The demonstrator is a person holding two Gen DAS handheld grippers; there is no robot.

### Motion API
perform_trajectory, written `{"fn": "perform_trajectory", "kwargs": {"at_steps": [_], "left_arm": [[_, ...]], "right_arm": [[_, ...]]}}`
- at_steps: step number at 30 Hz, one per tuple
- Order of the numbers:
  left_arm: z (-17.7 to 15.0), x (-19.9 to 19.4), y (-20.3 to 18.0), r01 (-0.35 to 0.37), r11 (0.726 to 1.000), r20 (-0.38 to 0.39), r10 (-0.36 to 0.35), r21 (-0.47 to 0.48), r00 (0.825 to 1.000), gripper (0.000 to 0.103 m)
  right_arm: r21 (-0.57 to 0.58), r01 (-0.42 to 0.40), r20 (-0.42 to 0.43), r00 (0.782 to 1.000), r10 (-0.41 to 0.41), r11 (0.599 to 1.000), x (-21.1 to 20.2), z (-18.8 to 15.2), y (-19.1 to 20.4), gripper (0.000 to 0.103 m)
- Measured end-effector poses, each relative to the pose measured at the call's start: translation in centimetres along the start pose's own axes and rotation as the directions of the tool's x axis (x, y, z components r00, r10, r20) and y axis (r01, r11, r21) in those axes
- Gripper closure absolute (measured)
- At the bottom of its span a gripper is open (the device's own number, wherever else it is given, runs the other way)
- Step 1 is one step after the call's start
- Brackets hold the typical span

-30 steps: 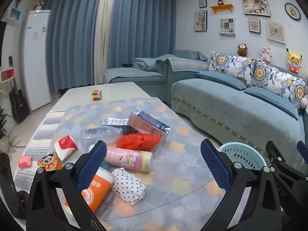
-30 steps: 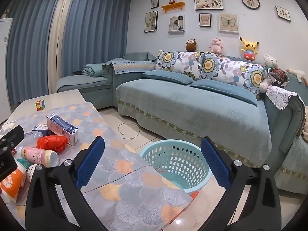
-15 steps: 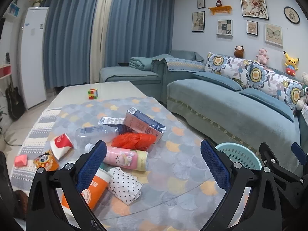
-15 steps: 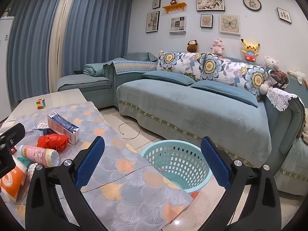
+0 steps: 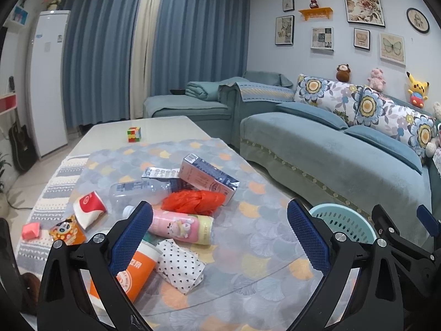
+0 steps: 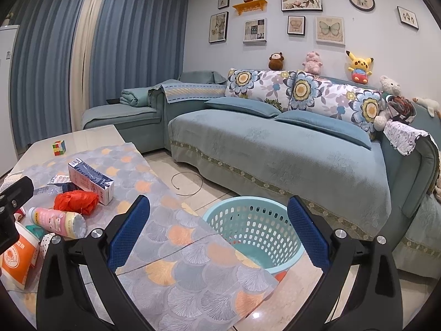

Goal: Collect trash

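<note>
Trash lies on the patterned tablecloth [image 5: 248,237]: a milk carton [image 5: 208,178], a red plastic bag [image 5: 194,201], a pink bottle [image 5: 182,226], a clear bottle [image 5: 137,190], an orange cup [image 5: 136,271], a dotted paper wad [image 5: 180,266], and a red-white cup [image 5: 88,209]. My left gripper [image 5: 220,237] is open and empty above the near table edge. My right gripper [image 6: 219,231] is open and empty, above the table corner beside the light blue basket [image 6: 256,231]. The carton [image 6: 91,180] and bag [image 6: 75,201] also show in the right wrist view.
A Rubik's cube [image 5: 134,134] sits at the far end of the table. The teal sofa [image 6: 275,149] runs along the right. A white fridge [image 5: 48,82] and a guitar [image 5: 20,143] stand at the left. A wire loop [image 6: 187,184] lies on the floor.
Both grippers have risen and drawn back slightly. The trash sits a little lower in view. Both stay open and empty.
</note>
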State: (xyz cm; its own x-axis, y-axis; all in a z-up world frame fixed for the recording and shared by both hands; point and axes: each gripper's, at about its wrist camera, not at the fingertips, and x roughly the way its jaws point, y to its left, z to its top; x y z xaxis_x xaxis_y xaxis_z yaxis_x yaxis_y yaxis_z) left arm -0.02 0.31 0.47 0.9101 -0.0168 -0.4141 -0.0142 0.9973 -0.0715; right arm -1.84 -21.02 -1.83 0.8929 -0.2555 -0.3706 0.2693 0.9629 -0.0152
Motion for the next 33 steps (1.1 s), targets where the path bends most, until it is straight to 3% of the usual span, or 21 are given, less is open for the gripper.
{"fn": "perform_trajectory", "kwargs": {"at_steps": [33], "left_arm": [[-0.12,0.07,-0.05,-0.005,1.000,0.001,0.005,0.003,1.000,0.008]], "right_arm": [[0.002,-0.011,-0.024,1.000,0.011,1.000,0.57,-0.18,0.32,0.008]]}}
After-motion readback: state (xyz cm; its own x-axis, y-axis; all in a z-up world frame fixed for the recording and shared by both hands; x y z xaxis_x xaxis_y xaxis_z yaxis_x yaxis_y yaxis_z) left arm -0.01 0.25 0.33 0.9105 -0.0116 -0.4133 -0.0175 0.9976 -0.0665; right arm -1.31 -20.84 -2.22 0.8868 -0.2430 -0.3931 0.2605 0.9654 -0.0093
